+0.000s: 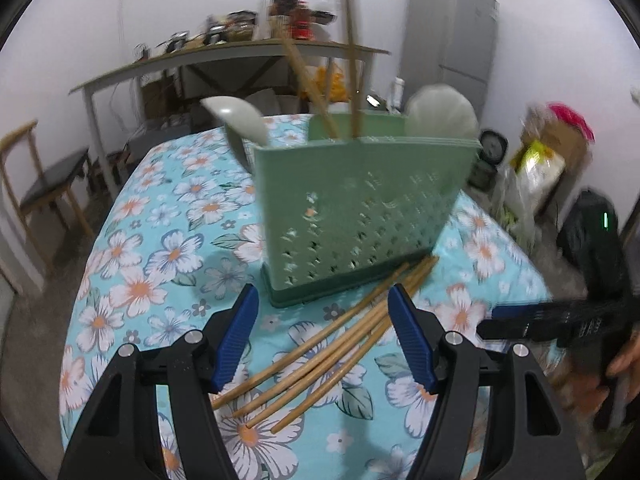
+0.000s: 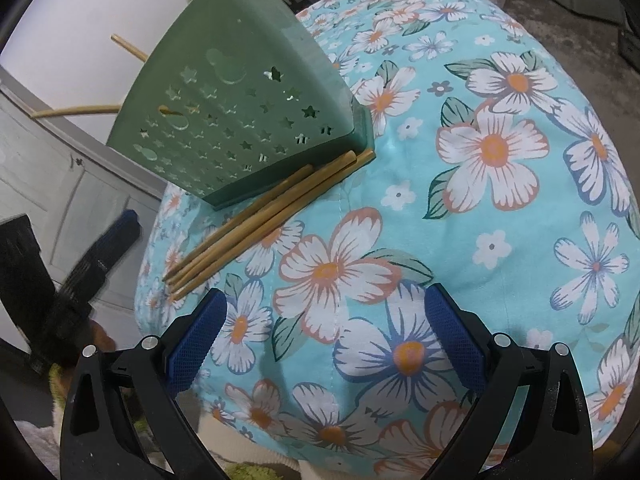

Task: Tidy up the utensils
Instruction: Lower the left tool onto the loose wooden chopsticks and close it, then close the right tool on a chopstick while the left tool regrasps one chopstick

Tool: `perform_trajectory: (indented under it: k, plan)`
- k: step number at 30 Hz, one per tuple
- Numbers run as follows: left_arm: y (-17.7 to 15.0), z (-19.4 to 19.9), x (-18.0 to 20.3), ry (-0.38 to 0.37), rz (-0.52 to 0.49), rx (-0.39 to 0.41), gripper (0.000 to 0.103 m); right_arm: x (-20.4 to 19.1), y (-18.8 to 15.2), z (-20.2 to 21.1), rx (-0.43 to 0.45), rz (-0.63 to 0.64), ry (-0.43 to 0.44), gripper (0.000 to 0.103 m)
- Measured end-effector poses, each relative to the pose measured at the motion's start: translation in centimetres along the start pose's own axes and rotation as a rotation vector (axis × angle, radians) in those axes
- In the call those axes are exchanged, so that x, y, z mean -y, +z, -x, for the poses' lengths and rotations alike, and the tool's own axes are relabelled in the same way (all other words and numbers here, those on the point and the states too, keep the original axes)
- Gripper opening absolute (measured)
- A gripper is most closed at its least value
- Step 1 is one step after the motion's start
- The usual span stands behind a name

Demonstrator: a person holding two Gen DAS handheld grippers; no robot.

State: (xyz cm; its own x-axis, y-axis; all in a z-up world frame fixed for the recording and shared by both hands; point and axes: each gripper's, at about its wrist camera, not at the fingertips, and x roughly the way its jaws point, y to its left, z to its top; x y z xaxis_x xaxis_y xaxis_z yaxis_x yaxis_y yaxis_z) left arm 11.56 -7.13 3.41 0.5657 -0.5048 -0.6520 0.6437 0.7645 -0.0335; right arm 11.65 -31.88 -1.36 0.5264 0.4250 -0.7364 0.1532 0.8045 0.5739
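Note:
A green perforated utensil holder stands on the floral tablecloth. Upright chopsticks and two pale spoons stick out of it. Several loose bamboo chopsticks lie on the cloth against the holder's base. My left gripper is open just above them, and the sticks run between its blue pads untouched. My right gripper is open over bare cloth to the right of the sticks; it shows blurred in the left wrist view.
The table's front edge curves close below both grippers. A wooden chair stands at the left, a cluttered side table and a grey fridge behind, bags at the right. A white door is beyond the holder.

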Motion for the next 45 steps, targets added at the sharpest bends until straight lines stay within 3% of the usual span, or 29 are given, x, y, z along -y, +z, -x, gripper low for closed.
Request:
perform_trajectory:
  k: [7, 12, 21, 24, 32, 45]
  plan:
    - [-0.7, -1.6, 2.5, -0.08, -0.152, -0.027, 0.05, 2.0, 0.5, 1.0, -0.016, -0.084, 0.103, 0.095]
    - [-0.6, -4.2, 3.2, -0.108, -0.178, -0.077, 0.041, 3.8, 0.8, 1.9, -0.021, -0.165, 0.191, 0.095]
    - [-1.1, -8.5, 3.6, -0.112, -0.199, -0.145, 0.039, 4.0, 0.8, 2.3, -0.025, -0.172, 0.2, 0.095]
    - [-1.3, -8.3, 3.9, -0.13, -0.21, -0.136, 0.039, 4.0, 0.7, 2.3, -0.025, -0.178, 0.209, 0.095]
    - [-3.2, -6.4, 6.0, -0.283, -0.268, -0.154, 0.039, 4.5, 0.8, 1.9, -0.028, -0.189, 0.235, 0.095]
    - [-5.3, -2.7, 7.8, -0.355, -0.315, -0.134, 0.039, 6.0, 0.0, 3.2, -0.032, -0.227, 0.275, 0.094]
